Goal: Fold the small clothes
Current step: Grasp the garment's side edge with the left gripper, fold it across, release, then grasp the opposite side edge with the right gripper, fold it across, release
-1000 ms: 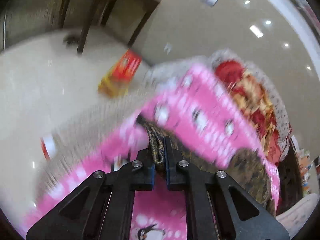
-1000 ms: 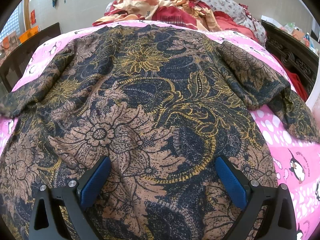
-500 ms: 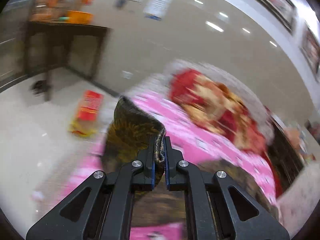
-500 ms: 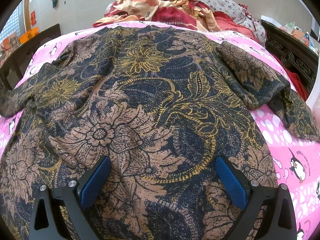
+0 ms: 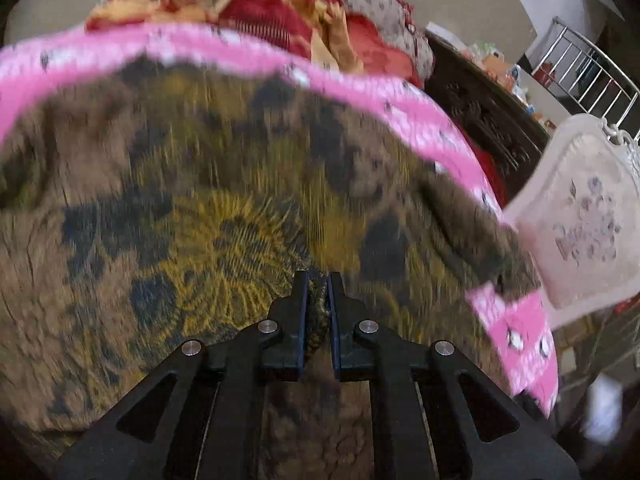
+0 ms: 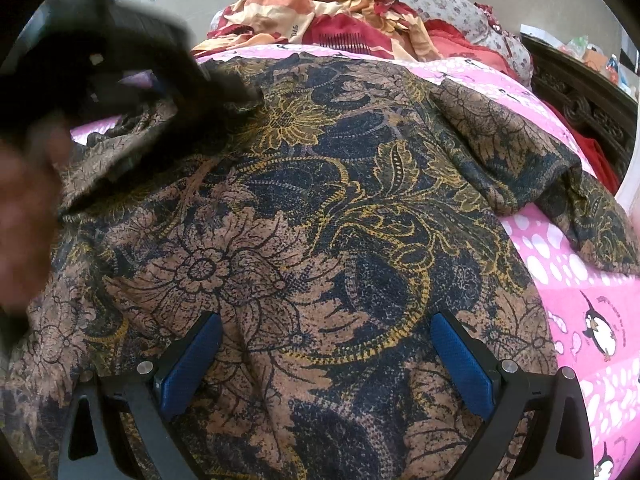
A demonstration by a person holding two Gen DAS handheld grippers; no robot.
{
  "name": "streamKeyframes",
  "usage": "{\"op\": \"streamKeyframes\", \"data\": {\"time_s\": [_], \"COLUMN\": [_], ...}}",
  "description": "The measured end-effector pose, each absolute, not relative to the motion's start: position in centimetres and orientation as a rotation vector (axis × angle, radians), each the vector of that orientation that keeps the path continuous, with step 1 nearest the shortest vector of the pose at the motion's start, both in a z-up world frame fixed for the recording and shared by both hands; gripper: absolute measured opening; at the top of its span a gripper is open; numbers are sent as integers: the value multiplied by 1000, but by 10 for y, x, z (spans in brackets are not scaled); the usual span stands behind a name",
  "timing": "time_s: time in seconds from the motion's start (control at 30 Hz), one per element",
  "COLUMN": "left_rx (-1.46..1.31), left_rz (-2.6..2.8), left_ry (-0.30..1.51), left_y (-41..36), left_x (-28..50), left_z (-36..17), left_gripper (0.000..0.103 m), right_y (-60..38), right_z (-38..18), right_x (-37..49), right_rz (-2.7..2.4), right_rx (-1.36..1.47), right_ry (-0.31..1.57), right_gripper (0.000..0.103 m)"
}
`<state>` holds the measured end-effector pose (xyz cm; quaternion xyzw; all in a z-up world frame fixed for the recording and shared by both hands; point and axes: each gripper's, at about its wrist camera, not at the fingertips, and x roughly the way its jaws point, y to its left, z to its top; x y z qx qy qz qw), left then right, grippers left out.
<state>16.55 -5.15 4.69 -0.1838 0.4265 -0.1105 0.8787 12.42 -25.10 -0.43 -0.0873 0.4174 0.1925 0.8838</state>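
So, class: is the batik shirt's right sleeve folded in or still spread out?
Spread out. The sleeve lies out to the side of the shirt, its end resting on the pink sheet, not over the body.

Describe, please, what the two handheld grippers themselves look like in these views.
Both are matte black plastic frames with triangular cut-outs and round silver pivot bolts. The right gripper has two fingers faced with textured blue pads. The left gripper is built the same way, its blue pad edges just showing; from the right wrist view it appears as a blurred black body. No cables, markings or sleeves are visible.
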Motion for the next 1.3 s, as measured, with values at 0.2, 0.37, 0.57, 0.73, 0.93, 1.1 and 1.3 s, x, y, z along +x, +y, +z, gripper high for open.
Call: {"op": "streamKeyframes", "data": {"time_s": [0.2, 0.37, 0.57, 0.73, 0.93, 1.1, 1.3], "left_rx": [-290, -134, -248, -217, -220, -219, -212], "left_rz": [-241, -36, 53, 91, 94, 95, 100], "left_ry": [857, 836, 800, 805, 806, 806, 805], "left_y": [-41, -18, 7, 1, 3, 9, 8], "left_x": [103, 53, 48, 57, 54, 47, 46], "left_z": [49, 24, 13, 12, 10, 8, 8], "left_gripper": [31, 33, 33, 34, 34, 34, 34], "right_y": [-279, -237, -189, -180, -171, -208, -283], "right_z": [54, 60, 11, -1, -3, 18, 22], "right_x": [131, 174, 224, 239, 248, 250, 267], "right_rz": [423, 713, 814, 967, 1000, 851, 622], "right_rx": [-16, 68, 69, 208, 327, 303, 273], "right_ry": [745, 780, 924, 946, 980, 922, 1002], "right_gripper": [102, 75, 57, 42, 11, 4, 4]}}
